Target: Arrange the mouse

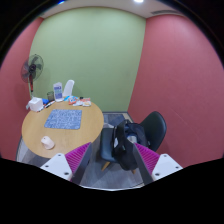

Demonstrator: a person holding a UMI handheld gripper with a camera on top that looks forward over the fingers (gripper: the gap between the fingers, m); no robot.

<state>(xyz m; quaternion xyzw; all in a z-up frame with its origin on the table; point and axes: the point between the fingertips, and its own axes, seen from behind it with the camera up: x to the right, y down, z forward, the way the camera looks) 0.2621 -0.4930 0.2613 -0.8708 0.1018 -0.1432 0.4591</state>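
My gripper (113, 152) is shut on a black mouse (118, 143), which is held up in the air between the two magenta pads (78, 158). Beyond the fingers and to the left stands a round wooden table (88, 128). A blue-grey patterned mouse pad (63, 119) lies in the middle of it. The mouse is well short of the table and to the right of the pad.
A white cup (47, 142) stands at the table's near left edge. Bottles and small boxes (57, 93) crowd its far side. A fan (35, 67) stands behind the table at the left. A black chair (152, 126) is just beyond the mouse, right of the table.
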